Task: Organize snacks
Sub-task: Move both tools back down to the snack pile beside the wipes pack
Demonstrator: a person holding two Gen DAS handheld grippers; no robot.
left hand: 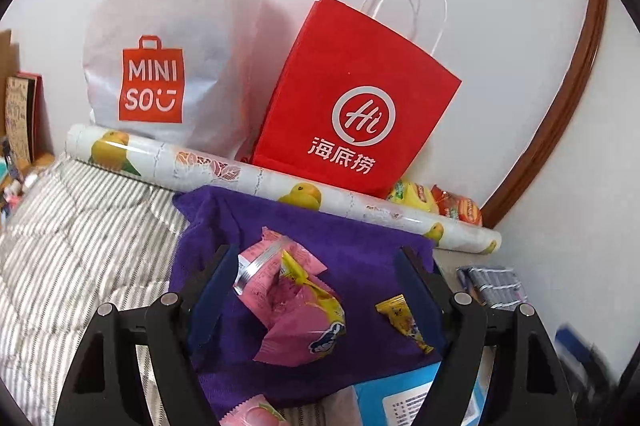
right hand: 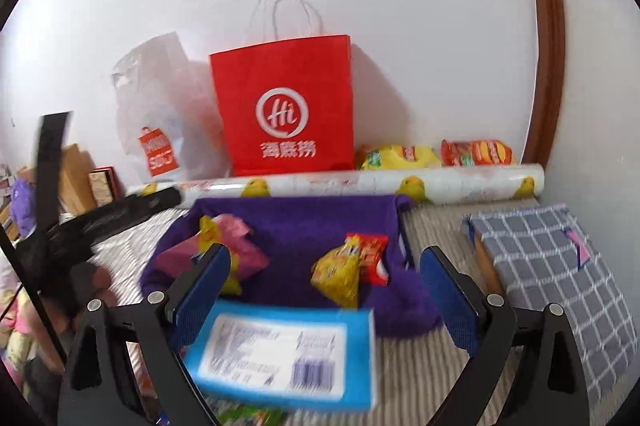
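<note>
both grippers [left hand: 316,258] [right hand: 325,258] gaping and empty, blue box [right hand: 280,358] nearest, pink snack packet [left hand: 288,290] on purple cloth [left hand: 360,246]

purple cloth [left hand: 320,238]: fuzzy | snack packets [left hand: 296,310]: glossy plastic | red bag [left hand: 352,106]: matt paper

Each claw, the left claw [left hand: 316,254] and the right claw [right hand: 324,258], is built of matte black angular linkage arms with triangular cut-outs. Round silver pivot pins [left hand: 461,298] sit at the joints. The fingers [right hand: 442,290] carry flat, textured dark blue pads on their inner faces.
</note>
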